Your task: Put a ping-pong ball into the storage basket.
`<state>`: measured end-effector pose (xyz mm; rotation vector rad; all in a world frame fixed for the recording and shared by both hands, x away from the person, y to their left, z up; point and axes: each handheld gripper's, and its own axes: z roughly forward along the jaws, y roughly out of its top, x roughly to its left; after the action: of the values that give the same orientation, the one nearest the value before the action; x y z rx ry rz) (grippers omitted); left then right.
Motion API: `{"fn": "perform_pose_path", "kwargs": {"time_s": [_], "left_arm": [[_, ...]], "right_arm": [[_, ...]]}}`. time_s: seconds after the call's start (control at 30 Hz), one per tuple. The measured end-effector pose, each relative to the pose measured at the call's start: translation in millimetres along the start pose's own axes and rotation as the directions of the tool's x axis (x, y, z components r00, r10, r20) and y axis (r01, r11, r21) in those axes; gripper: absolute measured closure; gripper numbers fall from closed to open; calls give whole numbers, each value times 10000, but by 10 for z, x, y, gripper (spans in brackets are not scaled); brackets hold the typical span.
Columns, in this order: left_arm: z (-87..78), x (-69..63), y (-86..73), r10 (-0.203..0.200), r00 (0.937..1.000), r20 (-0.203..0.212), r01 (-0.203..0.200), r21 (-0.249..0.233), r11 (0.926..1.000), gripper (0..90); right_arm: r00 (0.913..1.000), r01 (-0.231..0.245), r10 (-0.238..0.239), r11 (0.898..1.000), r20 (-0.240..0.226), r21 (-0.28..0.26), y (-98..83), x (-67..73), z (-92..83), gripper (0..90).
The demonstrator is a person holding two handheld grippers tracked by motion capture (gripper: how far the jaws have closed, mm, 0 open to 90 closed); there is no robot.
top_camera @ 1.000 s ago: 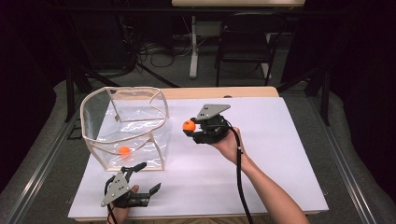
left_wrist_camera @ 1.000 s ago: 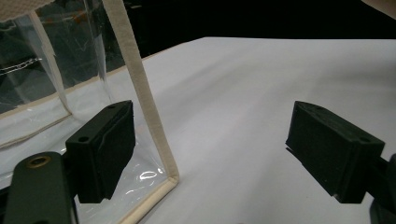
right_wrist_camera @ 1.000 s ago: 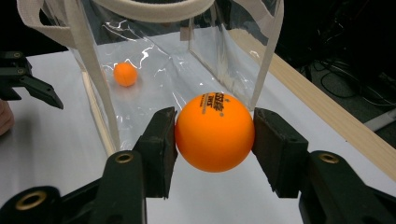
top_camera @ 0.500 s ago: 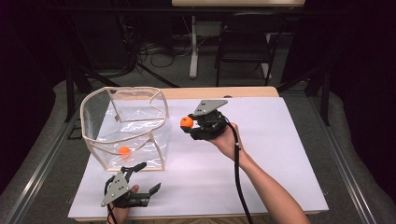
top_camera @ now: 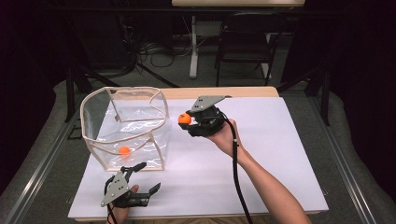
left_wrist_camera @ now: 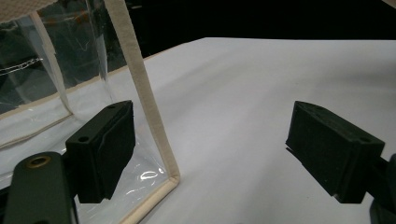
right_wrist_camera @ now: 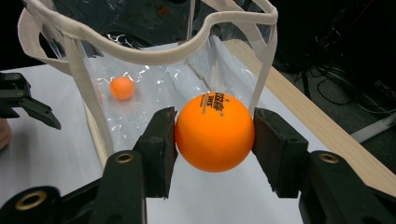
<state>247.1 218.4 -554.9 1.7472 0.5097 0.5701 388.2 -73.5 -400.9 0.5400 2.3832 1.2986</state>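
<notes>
Two orange ping-pong balls, one [right_wrist_camera: 215, 132] clamped between black jaws, one [top_camera: 124, 150] lying inside the bag, one clear plastic bag [top_camera: 140, 126] with cream trim, two handheld grippers, left gripper [top_camera: 142, 177] and right gripper [top_camera: 187, 119], one white table [top_camera: 280, 154], one chair [top_camera: 245, 46] behind

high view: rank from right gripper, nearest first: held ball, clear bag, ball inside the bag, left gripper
1. Held orange ball: clamped in the right gripper's jaws.
2. Clear bag: just to its left, near rim not touching.
3. Ball inside the bag: lower left, on the bag's floor.
4. Left gripper: open at the table's near edge, in front of the bag.
</notes>
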Motion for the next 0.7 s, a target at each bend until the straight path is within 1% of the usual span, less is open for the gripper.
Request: {"fn": "perform_pose_path", "kwargs": {"time_s": [0.7], "left_arm": [[0,0,0,8,10000,-31,-7,34,10000,155]], "right_arm": [[9995,301,-301,9995,26,67,190,20,18,507]]}}
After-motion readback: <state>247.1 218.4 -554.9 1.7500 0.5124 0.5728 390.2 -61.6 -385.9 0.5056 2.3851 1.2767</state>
